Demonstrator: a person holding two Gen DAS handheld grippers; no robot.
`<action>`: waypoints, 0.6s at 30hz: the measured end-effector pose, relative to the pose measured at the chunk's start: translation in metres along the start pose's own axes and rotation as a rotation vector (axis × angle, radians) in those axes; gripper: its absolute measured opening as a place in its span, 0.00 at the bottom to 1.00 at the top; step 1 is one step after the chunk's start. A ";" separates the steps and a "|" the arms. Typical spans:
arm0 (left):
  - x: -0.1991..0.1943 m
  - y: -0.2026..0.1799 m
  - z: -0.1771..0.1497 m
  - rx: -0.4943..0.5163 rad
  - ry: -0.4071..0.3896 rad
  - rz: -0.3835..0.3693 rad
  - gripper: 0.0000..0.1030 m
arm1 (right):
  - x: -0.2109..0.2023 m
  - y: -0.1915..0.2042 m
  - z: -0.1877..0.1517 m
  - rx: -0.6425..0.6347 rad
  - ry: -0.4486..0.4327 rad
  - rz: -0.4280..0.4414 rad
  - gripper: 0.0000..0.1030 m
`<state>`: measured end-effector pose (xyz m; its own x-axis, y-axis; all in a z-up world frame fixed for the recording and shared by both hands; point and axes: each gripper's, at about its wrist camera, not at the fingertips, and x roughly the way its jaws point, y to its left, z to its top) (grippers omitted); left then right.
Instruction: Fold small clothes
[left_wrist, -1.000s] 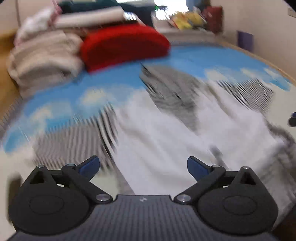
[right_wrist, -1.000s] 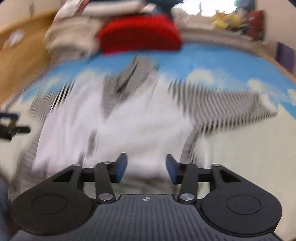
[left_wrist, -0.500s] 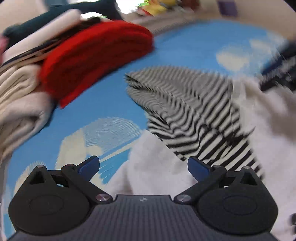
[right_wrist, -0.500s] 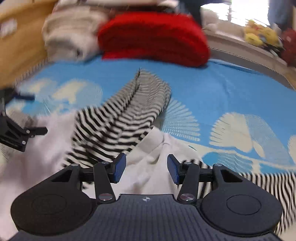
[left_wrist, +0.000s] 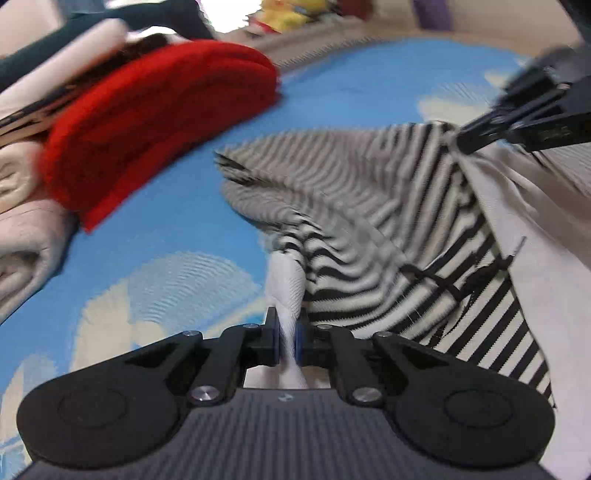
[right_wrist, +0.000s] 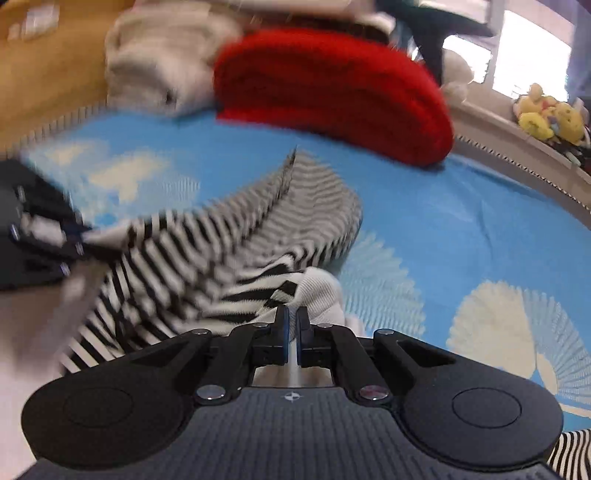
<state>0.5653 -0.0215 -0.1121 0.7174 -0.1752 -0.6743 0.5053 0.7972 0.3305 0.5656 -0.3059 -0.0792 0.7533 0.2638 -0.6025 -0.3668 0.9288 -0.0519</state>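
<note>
Left wrist view: the left hand-held gripper (left_wrist: 286, 341) is closing on a white ribbed fold of the striped garment (left_wrist: 369, 229), the fabric pinched between its pads, where half a second earlier the jaws were spread wide. The garment lies on a blue cloud-patterned mat (left_wrist: 184, 206), with open mat to the left up to the folded red knit (left_wrist: 162, 122) and cream towels (left_wrist: 22, 221). The right hand-held gripper (left_wrist: 465, 144) grips the cloth at upper right.

Right wrist view: the right hand-held gripper (right_wrist: 291, 332) is pressed together on a white ribbed edge of the garment (right_wrist: 236, 251), previously half spread. Clear mat (right_wrist: 443, 229) extends rightward to its edge.
</note>
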 end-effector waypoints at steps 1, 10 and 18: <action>-0.001 0.009 0.003 -0.035 -0.017 0.017 0.08 | -0.006 -0.007 0.007 0.030 -0.032 -0.012 0.02; 0.073 0.029 -0.010 -0.227 0.061 0.218 0.66 | 0.068 -0.040 -0.003 0.273 0.059 -0.151 0.19; -0.024 0.066 -0.032 -0.312 -0.101 0.236 1.00 | -0.045 -0.102 -0.026 0.467 -0.166 -0.212 0.60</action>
<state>0.5663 0.0542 -0.0957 0.8478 -0.0102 -0.5302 0.1627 0.9566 0.2418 0.5553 -0.4195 -0.0677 0.8744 0.0599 -0.4815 0.0562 0.9732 0.2232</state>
